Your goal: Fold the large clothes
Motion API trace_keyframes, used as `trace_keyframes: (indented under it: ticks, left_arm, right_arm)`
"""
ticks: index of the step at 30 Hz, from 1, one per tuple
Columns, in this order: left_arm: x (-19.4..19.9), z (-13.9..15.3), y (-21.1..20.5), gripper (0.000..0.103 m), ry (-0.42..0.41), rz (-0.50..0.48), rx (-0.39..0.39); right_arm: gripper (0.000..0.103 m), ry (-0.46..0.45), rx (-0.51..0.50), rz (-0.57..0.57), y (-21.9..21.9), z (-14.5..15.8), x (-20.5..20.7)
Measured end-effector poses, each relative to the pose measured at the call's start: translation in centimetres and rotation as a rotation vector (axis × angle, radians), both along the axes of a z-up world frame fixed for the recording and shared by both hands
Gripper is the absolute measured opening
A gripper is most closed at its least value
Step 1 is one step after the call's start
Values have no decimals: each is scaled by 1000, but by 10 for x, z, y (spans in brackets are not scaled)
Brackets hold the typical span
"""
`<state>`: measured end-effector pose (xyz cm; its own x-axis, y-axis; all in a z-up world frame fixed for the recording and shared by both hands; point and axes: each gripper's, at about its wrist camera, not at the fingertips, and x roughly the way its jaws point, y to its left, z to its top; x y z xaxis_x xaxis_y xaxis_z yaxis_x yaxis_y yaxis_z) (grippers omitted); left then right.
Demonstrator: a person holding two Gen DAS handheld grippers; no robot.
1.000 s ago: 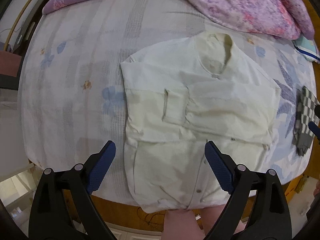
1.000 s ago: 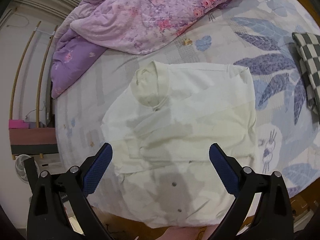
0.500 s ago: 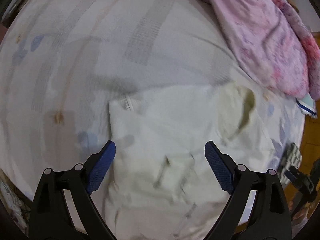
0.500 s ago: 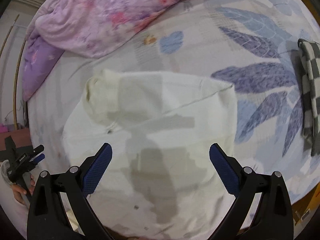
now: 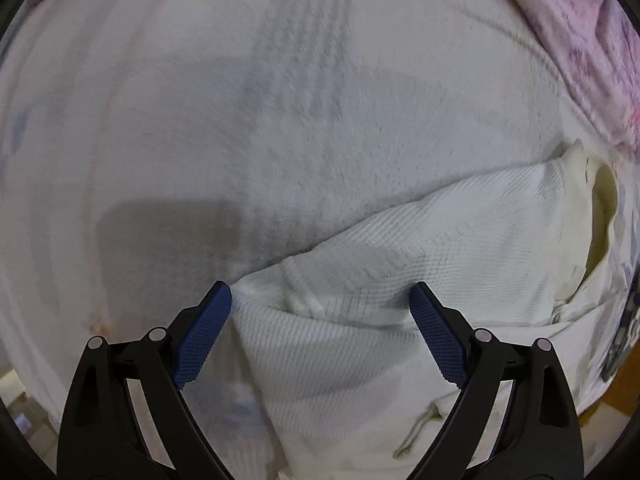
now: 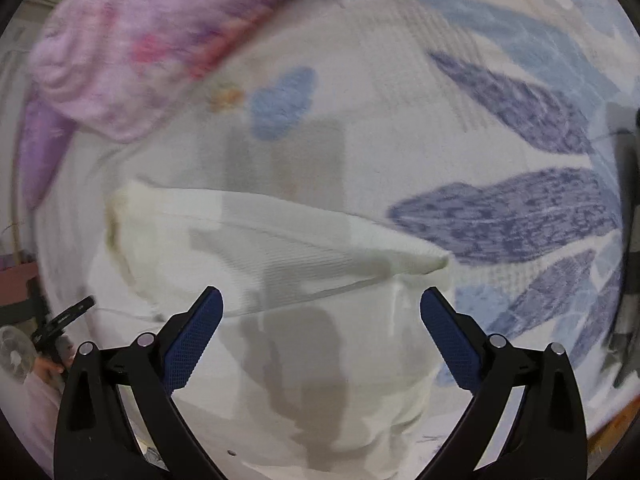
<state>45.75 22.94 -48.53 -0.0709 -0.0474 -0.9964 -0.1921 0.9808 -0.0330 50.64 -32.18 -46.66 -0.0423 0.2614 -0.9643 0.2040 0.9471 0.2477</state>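
Observation:
A cream-white shirt [image 5: 420, 264] lies flat on the bed, sleeves folded in, collar [image 5: 596, 200] to the right. My left gripper [image 5: 320, 300] is open and low over the shirt's upper-left shoulder corner, which lies between its blue pads [image 5: 200, 336]. In the right wrist view the shirt [image 6: 304, 256] shows with its right shoulder corner [image 6: 436, 262] just beyond my open right gripper [image 6: 320, 304]. The left gripper also shows small in the right wrist view [image 6: 60, 324] at the left edge.
The bed sheet [image 5: 240, 120] is white with blue leaf prints [image 6: 512, 216]. A pink and purple floral duvet [image 6: 132, 48] is bunched along the far side, also in the left wrist view [image 5: 580, 40]. A dark checked cloth [image 6: 628, 240] lies at the right edge.
Both grippers have moved forward and down towards the shirt's shoulder corners; the shirt now fills much more of each view. Both jaws stay open.

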Motion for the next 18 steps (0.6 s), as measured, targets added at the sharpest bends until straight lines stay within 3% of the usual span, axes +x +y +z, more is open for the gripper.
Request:
trace_keyframes:
  ticks: [6, 9, 12, 14, 18]
  left_arm:
    - [3, -12, -1, 93, 6, -39, -3]
    - [7, -12, 1, 88, 26, -52, -12]
    - [13, -4, -2, 56, 38, -59, -60]
    - [18, 2, -4, 22, 44, -59, -103]
    - [21, 12, -14, 17, 40, -42, -129]
  right_arm:
    - [95, 32, -73, 121, -1, -29, 13]
    - [95, 48, -112, 202, 1, -43, 18]
    - [95, 57, -117, 284, 5, -53, 21]
    - [95, 66, -105, 332, 7, -59, 23]
    - [97, 84, -99, 382, 7, -66, 23]
